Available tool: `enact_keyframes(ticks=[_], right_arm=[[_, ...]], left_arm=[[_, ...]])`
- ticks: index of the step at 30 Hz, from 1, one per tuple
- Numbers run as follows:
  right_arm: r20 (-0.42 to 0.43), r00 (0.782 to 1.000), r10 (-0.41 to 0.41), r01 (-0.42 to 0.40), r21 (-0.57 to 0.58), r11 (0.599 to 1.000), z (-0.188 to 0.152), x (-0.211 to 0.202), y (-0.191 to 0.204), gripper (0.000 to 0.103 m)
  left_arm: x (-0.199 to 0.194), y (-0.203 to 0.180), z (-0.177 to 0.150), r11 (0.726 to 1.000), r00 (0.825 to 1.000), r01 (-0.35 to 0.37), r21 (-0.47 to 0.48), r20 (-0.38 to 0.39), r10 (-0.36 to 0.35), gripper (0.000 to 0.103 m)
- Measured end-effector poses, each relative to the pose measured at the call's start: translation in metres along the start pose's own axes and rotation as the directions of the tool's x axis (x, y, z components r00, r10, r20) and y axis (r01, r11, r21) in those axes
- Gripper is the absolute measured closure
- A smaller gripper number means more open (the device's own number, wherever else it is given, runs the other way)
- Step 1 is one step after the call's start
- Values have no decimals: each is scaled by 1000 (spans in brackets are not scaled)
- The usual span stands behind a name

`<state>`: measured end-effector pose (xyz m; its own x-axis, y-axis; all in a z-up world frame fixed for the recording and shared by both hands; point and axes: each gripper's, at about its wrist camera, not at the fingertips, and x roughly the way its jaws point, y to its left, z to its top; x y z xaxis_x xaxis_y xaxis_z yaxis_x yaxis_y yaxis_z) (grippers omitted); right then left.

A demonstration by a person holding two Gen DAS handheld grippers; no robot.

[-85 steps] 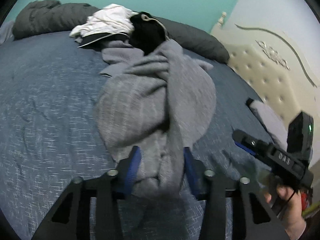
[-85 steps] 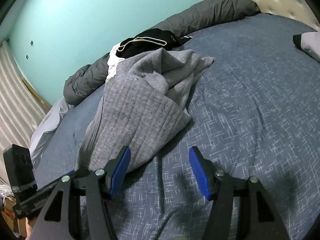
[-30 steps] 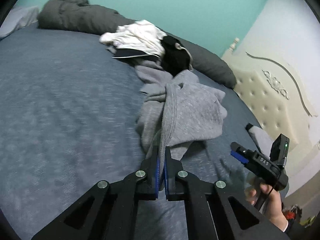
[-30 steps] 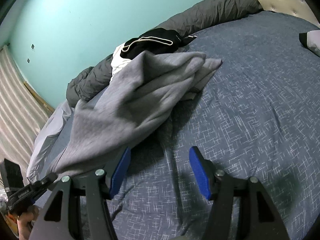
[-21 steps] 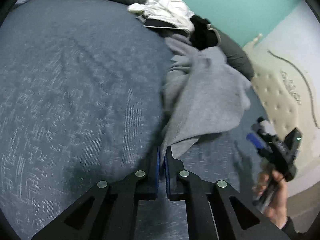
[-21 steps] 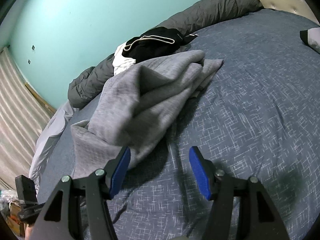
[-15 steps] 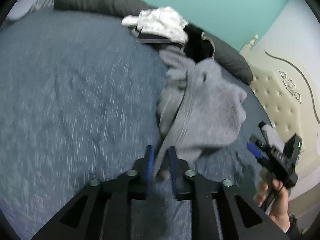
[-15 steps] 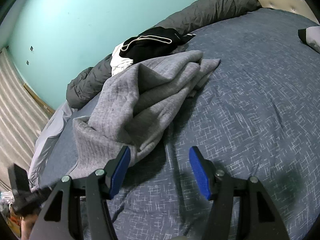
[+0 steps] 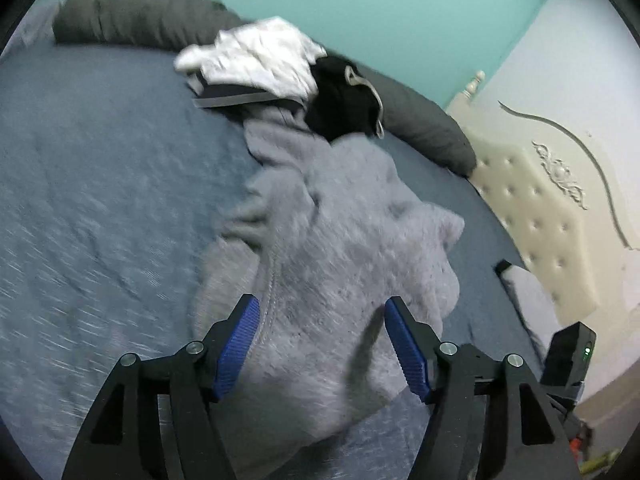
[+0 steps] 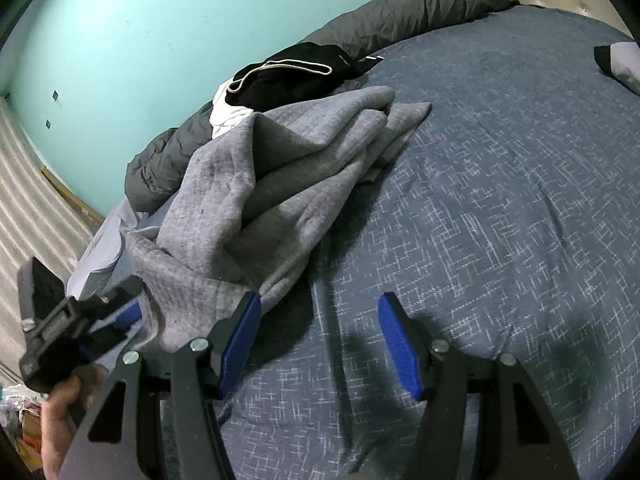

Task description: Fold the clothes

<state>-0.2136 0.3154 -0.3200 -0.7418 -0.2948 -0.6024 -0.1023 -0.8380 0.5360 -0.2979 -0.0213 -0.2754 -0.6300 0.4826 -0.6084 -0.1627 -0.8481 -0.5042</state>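
Both pairs of fingers stand wide apart and hold nothing. Left gripper [image 9: 322, 340] hangs over a grey sweatshirt [image 9: 340, 248], whose heaped cloth fills the gap between its blue fingers [image 9: 238, 344]; whether the pads touch the cloth cannot be told, as this view is blurred. Right gripper [image 10: 318, 340] is over the bed [image 10: 500, 220], with bare blue cover between its fingers; its left finger lies just beside the sweatshirt's near hem, touching or nearly so. Seen from the right wrist, the sweatshirt lies crumpled ahead and to the left of the fingers, ridged into deep folds, running away toward a black garment [image 10: 288, 76] and a white one [image 9: 256, 56] piled at the far side against a dark duvet [image 10: 420, 8]. A zip line seems to run up from near the left gripper's left finger, though blur makes this unsure. Judging by its thick knit and soft slump, the sweatshirt will be limp and fairly heavy for cloth, not slippery, not fragile; it will sag and bunch if lifted at one point. Better holds would likely be two spread points on an edge, such as the hem nearest the right gripper and a shoulder or hem corner under the left, pinching only one or two layers.
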Motion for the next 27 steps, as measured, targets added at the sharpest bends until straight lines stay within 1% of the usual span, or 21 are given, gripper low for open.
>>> enact_keyframes(ticks=[1, 2, 4, 5, 6, 8, 11, 14, 16, 17, 18, 20, 21, 22, 23, 25, 27], right_arm=[[-2, 1000, 0, 0, 4, 1000, 0, 0, -1, 41], [-3, 1000, 0, 0, 6, 1000, 0, 0, -1, 41], [-2, 1000, 2, -2, 5, 1000, 1, -1, -1, 41], [-1, 1000, 4, -4, 4, 1000, 1, -2, -1, 41], [0, 1000, 5, -5, 4, 1000, 1, -2, -1, 41], [3, 1000, 6, -6, 4, 1000, 2, -4, 0, 41], [9, 1000, 9, -9, 5, 1000, 3, -4, 2, 41], [20, 1000, 15, -16, 5, 1000, 4, -7, 5, 41], [25, 1000, 18, -18, 6, 1000, 4, -8, 6, 41], [27, 999, 19, -19, 7, 1000, 4, -8, 7, 41], [28, 999, 19, -19, 9, 1000, 4, -8, 8, 41], [29, 999, 18, -18, 12, 1000, 3, -8, 9, 41], [28, 999, 18, -18, 14, 1000, 3, -8, 10, 41], [27, 999, 19, -20, 14, 1000, 3, -7, 11, 41], [26, 999, 22, -22, 11, 1000, 2, -7, 12, 41], [24, 999, 23, -23, -1, 1000, 1, -6, 16, 41], [24, 999, 22, -22, -7, 1000, 1, -6, 18, 41]], left_arm=[[2, 0, -2, 1000, 1000, -6, 3, -8, 6, 60], [5, 1, -4, 1000, 1000, -17, 9, -17, 17, 74], [4, 0, -5, 1000, 1000, -20, 21, -16, 21, 84], [0, -2, -5, 999, 1000, -24, 32, -6, 25, 93], [-7, -4, -6, 998, 999, -33, 47, 10, 32, 97], [-21, -8, -6, 996, 998, -49, 70, 43, 46, 98], [-49, -8, -6, 994, 993, -73, 77, 94, 65, 98], [-82, -3, -10, 996, 990, -69, 56, 126, 62, 98], [-99, 2, -17, 996, 990, -79, 43, 120, 73, 98], [-104, 5, -19, 995, 990, -89, 35, 114, 84, 100], [-108, 11, -22, 996, 991, -90, 18, 104, 87, 100], [-118, 28, -32, 996, 993, -82, -44, 78, 85, 100], [-121, 31, -37, 992, 990, -122, -35, 67, 124, 103], [-123, 34, -41, 986, 985, -165, -14, 58, 165, 103], [-124, 38, -44, 985, 984, -170, -12, 45, 170, 103], [-124, 47, -47, 987, 988, -154, -44, 28, 155, 103], [-121, 48, -46, 987, 988, -154, -35, 27, 155, 103]])
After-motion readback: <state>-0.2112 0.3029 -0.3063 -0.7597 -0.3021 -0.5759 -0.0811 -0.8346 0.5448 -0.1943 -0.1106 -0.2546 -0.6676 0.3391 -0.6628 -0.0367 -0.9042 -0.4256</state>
